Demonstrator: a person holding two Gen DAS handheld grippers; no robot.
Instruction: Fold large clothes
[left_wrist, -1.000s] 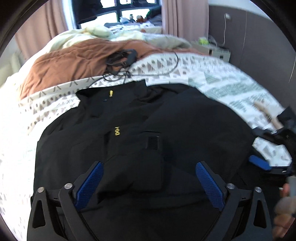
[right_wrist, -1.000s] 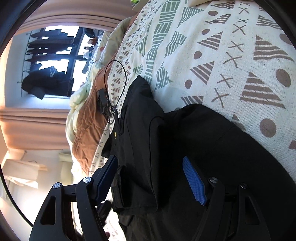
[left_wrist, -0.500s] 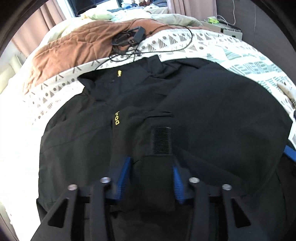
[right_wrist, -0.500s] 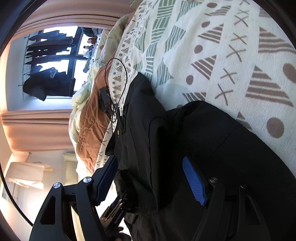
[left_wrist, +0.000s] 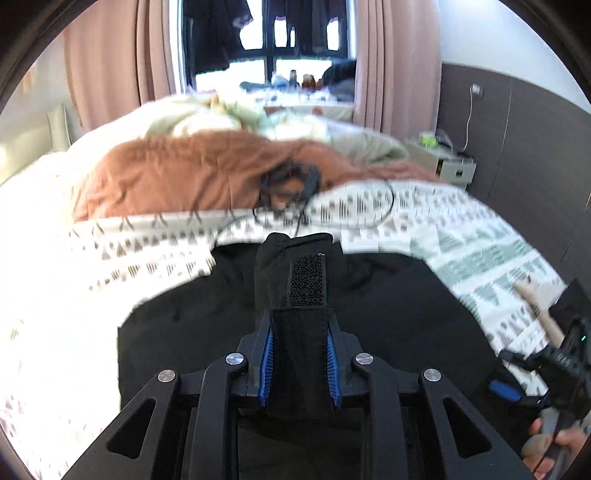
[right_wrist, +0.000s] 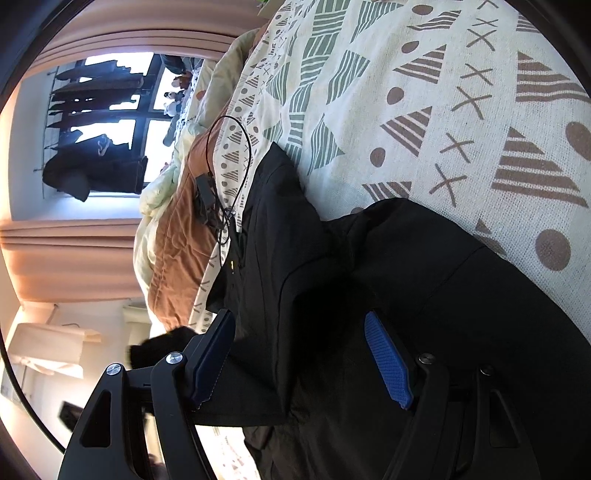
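The left gripper (left_wrist: 298, 363) is closing on a black jacket cuff (left_wrist: 295, 295); beyond it, the patterned bedspread (left_wrist: 461, 229) is lying under pink curtains (left_wrist: 399, 62). The right gripper (right_wrist: 301, 360) is hovering open.

left wrist: faces window | right wrist: rolled sideways | shared: black jacket (left_wrist: 388, 306)

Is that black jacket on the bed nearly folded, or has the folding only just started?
Only just started. The black jacket lies mostly spread on the patterned bedspread. In hand: the left gripper is closing on a sleeve cuff with a velcro strip, lifted off the bed. The right gripper is open over the jacket, holding nothing. No finished fold shows yet; nearly all folding remains.
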